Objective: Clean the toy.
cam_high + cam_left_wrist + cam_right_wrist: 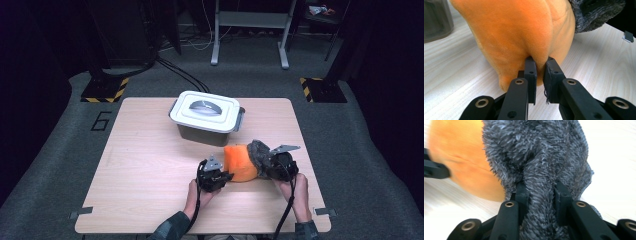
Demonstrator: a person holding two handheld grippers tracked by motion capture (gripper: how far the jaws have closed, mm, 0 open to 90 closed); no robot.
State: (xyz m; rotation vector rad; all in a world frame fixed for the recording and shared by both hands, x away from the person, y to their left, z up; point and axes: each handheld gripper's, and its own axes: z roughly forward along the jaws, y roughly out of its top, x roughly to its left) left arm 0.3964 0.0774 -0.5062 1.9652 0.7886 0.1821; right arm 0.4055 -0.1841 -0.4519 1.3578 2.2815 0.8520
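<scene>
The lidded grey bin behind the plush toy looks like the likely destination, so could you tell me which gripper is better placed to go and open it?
Probably the left. The left gripper pinches only a small fold of the orange plush and sits more directly before the bin; the right gripper clamps the grey fur.

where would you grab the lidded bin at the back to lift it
Judging by its shape, take the grey bin by the recessed handle in the middle of its white lid, coming straight down from above. The side latches look closed, so the lid should carry it. Both grippers are now shut on the plush toy.
</scene>
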